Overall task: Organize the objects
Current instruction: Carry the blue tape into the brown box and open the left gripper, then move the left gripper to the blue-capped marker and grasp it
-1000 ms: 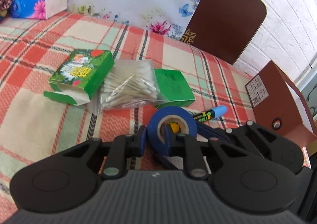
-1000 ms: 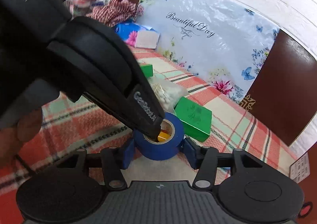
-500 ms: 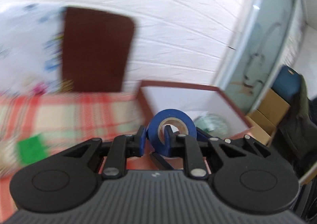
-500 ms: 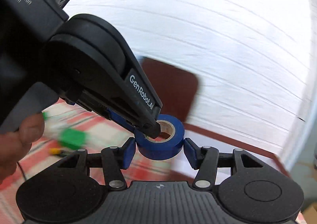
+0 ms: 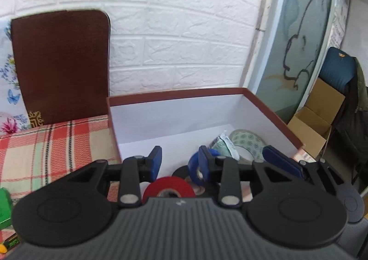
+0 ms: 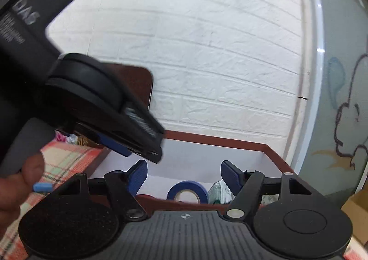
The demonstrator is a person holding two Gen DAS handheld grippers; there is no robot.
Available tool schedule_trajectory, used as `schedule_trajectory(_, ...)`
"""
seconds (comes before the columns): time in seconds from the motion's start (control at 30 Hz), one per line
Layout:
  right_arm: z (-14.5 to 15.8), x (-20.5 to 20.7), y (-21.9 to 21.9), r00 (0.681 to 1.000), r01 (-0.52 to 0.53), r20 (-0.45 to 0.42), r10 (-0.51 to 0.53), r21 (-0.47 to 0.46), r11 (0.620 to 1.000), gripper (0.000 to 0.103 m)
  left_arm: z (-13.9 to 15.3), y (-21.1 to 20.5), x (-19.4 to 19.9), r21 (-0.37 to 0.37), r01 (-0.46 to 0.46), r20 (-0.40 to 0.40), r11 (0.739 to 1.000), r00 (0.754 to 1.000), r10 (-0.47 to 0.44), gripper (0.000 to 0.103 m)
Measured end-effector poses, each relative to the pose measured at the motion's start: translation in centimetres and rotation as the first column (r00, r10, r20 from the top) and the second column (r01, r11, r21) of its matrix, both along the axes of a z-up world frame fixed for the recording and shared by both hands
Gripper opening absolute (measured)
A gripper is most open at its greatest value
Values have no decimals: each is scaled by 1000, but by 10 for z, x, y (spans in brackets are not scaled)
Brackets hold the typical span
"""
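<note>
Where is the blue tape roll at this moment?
The blue tape roll lies inside the open brown box, seen in the right wrist view between a red tape roll and a patterned packet.

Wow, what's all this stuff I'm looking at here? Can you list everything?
box: one, brown outside, white inside, open, on the table.
blue tape roll: one, in the box, free of both grippers.
red tape roll: one, in the box, near side.
patterned tape roll: one, pale, at the box's right end.
packet: one, greenish-white, beside the patterned roll.
tablecloth: one, red-green plaid, left of the box.
chair back: one, brown, against the brick wall.
left gripper: black, blue pads, jaws opening, nothing between.
right gripper: likewise, opening above the box.
</note>
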State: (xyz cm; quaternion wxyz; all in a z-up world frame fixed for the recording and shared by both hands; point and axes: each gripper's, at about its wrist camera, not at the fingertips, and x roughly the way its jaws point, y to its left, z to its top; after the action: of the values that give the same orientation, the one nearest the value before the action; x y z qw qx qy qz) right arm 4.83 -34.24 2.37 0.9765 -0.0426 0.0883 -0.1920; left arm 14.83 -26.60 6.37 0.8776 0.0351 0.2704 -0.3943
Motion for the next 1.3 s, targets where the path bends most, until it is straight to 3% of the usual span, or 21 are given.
schedule_trajectory(0.07, -3, -22, 10, 998, 5, 67, -8, 42, 999, 69, 3, 26, -14, -49, 18, -7, 999, 1000, -18, 37)
schedule_trajectory(0.17, -8, -44, 37, 995, -49, 94, 45, 35, 998, 66, -1, 72, -31, -94, 5, -14, 996, 1000, -7, 37)
schedule_trajectory(0.27, -19, -55, 63, 988, -154, 31, 154, 1, 988, 64, -22, 119, -35, -41, -87, -44, 995, 995, 85, 37)
schedule_trajectory(0.33, -25, -51, 76, 971, -236, -39, 237, 41, 971, 60, -44, 154, -28, 16, -193, -94, 981, 977, 194, 37)
schedule_trajectory(0.4, -30, -37, 91, 941, -314, -109, 321, 70, 947, 57, -64, 189, -17, 61, -300, -142, 952, 941, 306, 37)
schedule_trajectory(0.57, -36, 5, 142, 856, -462, -251, 451, 17, 887, 53, -101, 263, 4, 150, -493, -116, 857, 852, 510, 37)
schedule_trajectory(0.63, -36, 30, 153, 821, -504, -304, 484, 12, 863, 51, -107, 283, 4, 94, -496, -91, 863, 859, 504, 37)
schedule_trajectory(0.7, -36, 65, 159, 788, -539, -364, 497, -19, 842, 51, -116, 288, 1, 80, -494, -13, 866, 868, 496, 37)
schedule_trajectory(0.77, -34, 91, 164, 739, -585, -443, 507, -50, 809, 53, -119, 284, -1, 78, -484, 24, 872, 875, 483, 47)
schedule_trajectory(0.93, -47, 140, 180, 599, -689, -630, 494, -92, 719, 64, -118, 281, 0, 63, -463, 24, 884, 886, 462, 52)
schedule_trajectory(0.97, -47, 142, 180, 591, -698, -632, 501, -90, 710, 63, -118, 282, 1, 55, -463, 16, 885, 886, 463, 52)
schedule_trajectory(1.03, -40, 146, 178, 555, -686, -647, 522, -1, 728, 49, -117, 282, 1, 46, -463, 10, 885, 886, 463, 52)
schedule_trajectory(1.17, -42, 126, 183, 587, -669, -655, 477, -60, 741, 32, -117, 282, 0, 49, -464, 12, 884, 886, 464, 53)
schedule_trajectory(1.2, -42, 119, 183, 588, -660, -655, 475, -49, 749, 9, -117, 281, 0, 50, -464, 13, 884, 886, 464, 53)
schedule_trajectory(1.23, -41, 118, 179, 550, -654, -669, 501, 28, 756, 3, -117, 281, 0, 51, -464, 14, 884, 886, 464, 53)
schedule_trajectory(1.3, -38, 102, 174, 554, -622, -641, 531, 105, 776, 2, -117, 281, 1, 53, -463, 13, 885, 886, 463, 53)
